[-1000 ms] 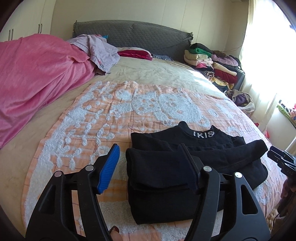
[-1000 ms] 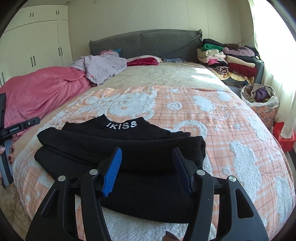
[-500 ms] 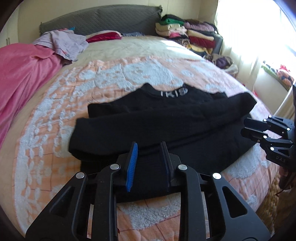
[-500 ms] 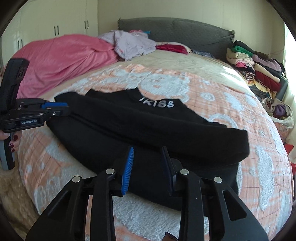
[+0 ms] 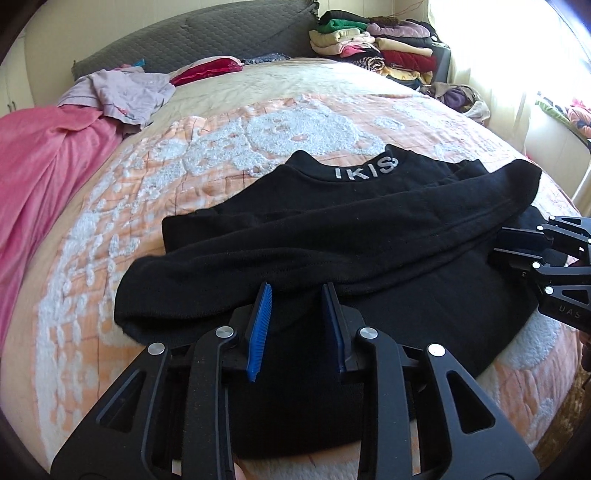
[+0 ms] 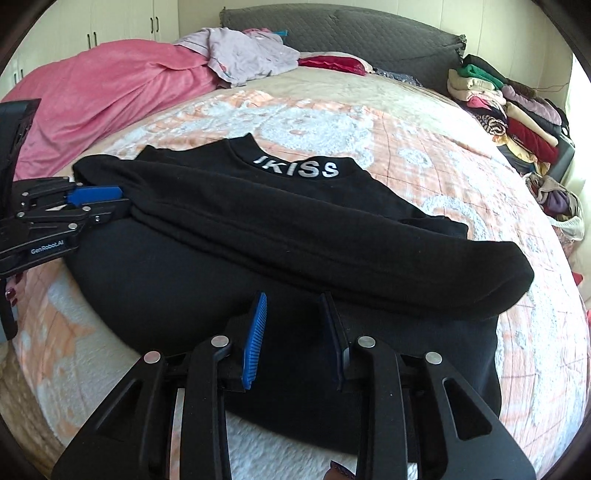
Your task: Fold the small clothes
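Sunlight falls on a big bed with an orange and white fluffy blanket [image 5: 110,266], and we work near its front edge. Our black top with white letters on its collar [image 5: 332,236] lies flat on the blanket, with one long sleeve folded across its middle.

Our left claw [image 5: 297,291] sits at the top's near hem, under the cuff end of that sleeve. Its jaws have just been closing, and now they stand narrow with black cloth bunched between the blue pads. We see it from the side in the right view too [image 6: 110,205], biting the left edge of the top.

Our right claw [image 6: 293,299] has also just been closing. It pinches the hem near the other end (black cloth fills the gap there as well).

Behind, a pink cover [image 6: 103,92] is heaped up, and a stack of folded clothes [image 6: 509,110] sits by the grey padded headboard [image 6: 351,33].
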Demonstrator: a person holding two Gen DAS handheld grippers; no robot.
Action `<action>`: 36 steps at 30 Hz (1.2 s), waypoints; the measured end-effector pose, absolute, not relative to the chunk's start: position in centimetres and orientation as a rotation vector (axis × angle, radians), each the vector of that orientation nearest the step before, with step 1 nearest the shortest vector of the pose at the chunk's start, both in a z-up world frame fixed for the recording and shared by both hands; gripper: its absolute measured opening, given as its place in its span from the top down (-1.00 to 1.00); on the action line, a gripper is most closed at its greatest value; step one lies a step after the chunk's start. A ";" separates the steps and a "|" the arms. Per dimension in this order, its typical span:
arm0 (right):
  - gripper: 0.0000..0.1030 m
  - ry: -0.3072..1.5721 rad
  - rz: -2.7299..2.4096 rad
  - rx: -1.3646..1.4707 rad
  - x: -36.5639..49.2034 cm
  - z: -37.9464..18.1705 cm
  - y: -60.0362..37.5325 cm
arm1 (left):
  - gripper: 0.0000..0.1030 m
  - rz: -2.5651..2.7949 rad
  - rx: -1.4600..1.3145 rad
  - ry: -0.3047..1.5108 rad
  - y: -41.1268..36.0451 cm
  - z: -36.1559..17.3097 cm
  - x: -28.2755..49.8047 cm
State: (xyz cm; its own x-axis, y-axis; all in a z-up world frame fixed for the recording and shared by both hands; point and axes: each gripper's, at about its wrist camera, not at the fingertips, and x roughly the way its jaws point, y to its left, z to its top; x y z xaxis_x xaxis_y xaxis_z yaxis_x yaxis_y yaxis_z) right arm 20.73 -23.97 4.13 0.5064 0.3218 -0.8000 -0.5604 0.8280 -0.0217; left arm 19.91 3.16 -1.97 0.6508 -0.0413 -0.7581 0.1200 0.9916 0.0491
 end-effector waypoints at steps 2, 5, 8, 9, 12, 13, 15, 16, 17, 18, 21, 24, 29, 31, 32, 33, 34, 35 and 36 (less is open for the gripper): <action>0.46 0.896 0.542 -0.282 21.2 4.0 -24.0 | 0.53 -0.090 0.109 0.856 3.3 -2.1 20.6; 0.46 0.889 0.536 -0.280 21.8 3.9 -23.8 | 0.51 -0.088 0.123 0.848 3.4 -2.2 21.5; 0.45 0.883 0.530 -0.285 22.4 4.1 -23.5 | 0.51 -0.084 0.121 0.829 3.6 -2.1 22.5; 0.43 0.882 0.528 -0.288 22.5 4.0 -23.4 | 0.50 -0.082 0.118 0.825 3.7 -2.2 22.7; 0.43 0.871 0.517 -0.306 23.2 4.0 -23.0 | 0.48 -0.082 0.097 0.811 4.2 -2.2 23.4; 0.43 0.869 0.514 -0.309 23.5 4.0 -23.0 | 0.46 -0.081 0.093 0.807 4.3 -2.1 23.5; 0.43 0.865 0.506 -0.313 24.0 4.0 -22.7 | 0.42 -0.080 0.073 0.798 4.7 -1.9 23.7; 0.43 0.861 0.498 -0.317 24.3 4.1 -22.6 | 0.40 -0.080 0.068 0.796 4.8 -1.7 23.7; 0.43 0.855 0.490 -0.320 24.6 4.1 -22.5 | 0.38 -0.079 0.061 0.790 5.0 -1.5 23.7; 0.42 0.849 0.480 -0.319 24.9 4.2 -22.4 | 0.35 -0.079 0.056 0.785 5.1 -1.3 23.7; 0.23 0.835 0.448 -0.297 25.8 4.3 -22.6 | 0.29 -0.074 0.043 0.771 5.6 -0.9 23.7; 0.22 0.824 0.405 -0.260 27.0 4.5 -23.3 | 0.29 -0.054 0.042 0.763 6.1 -0.5 23.7; 0.07 0.792 0.335 -0.198 27.9 5.5 -25.6 | 0.29 -0.037 0.023 0.743 7.0 0.3 23.5; -0.01 0.782 0.310 -0.188 27.9 5.9 -26.8 | 0.26 -0.027 0.020 0.734 7.4 0.7 23.3; -0.02 0.779 0.300 -0.182 27.9 6.0 -27.6 | 0.19 -0.025 0.019 0.733 7.5 0.7 23.2; -0.04 0.778 0.288 -0.175 27.9 6.1 -28.2 | 0.09 -0.016 0.016 0.731 7.8 0.9 23.1; -0.10 0.779 0.272 -0.166 28.0 6.1 -29.0 | 0.07 -0.012 0.013 0.732 7.9 0.9 23.0; -0.12 0.781 0.255 -0.156 28.1 6.1 -29.8 | 0.07 -0.011 0.006 0.733 8.2 1.0 23.0; -0.14 0.785 0.241 -0.144 28.2 6.0 -30.5 | 0.07 -0.009 -0.001 0.732 8.4 1.1 22.9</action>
State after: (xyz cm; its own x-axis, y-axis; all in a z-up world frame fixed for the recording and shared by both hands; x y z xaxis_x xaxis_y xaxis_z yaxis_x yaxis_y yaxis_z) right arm 28.22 -30.46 6.01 0.6819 0.1611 -0.7135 -0.2678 0.9627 -0.0385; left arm 22.92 8.40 1.09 0.7436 -0.0089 -0.6685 0.0084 1.0000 -0.0041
